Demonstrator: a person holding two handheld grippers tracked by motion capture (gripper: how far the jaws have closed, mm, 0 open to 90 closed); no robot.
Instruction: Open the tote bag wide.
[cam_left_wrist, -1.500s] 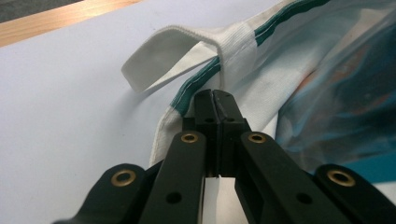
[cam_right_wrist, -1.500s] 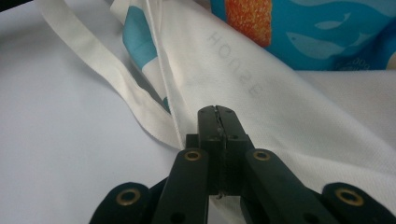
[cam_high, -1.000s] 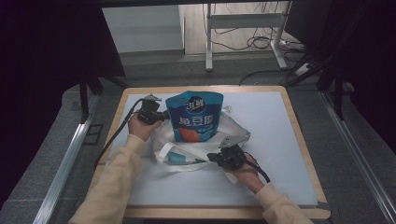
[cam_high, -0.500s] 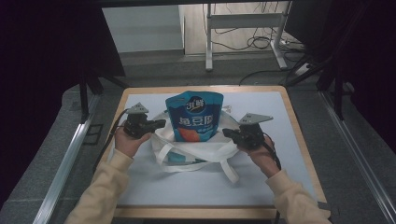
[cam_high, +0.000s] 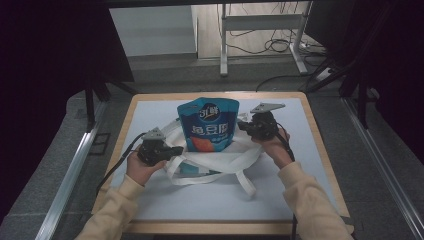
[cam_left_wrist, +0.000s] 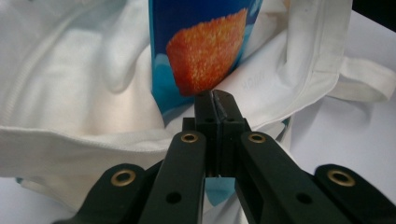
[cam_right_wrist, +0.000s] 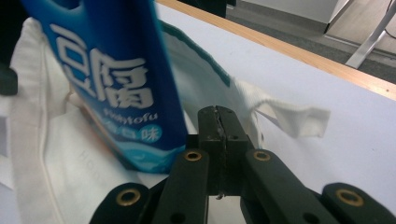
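So the blue snack pouch (cam_high: 210, 125) is standing upright toward the back middle of the desk (cam_high: 300, 200), its bottom sitting down inside the mouth of a white cloth tote bag (cam_high: 215, 167) that's lying slumped around it. The left tool (cam_high: 172, 150) is sitting at the bag's left side with its jaws pressed together, and in the left gripper view it looks like they're pinching the bag's hem. The right tool (cam_high: 244, 126) is hanging by the pouch's right edge, jaws also pressed together, maybe on cloth, can't tell. My guess is the pouch is light, crinkly and slick, so grabbing its top seam is safer. The bag is floppy, so its hem or straps are making the best handholds.
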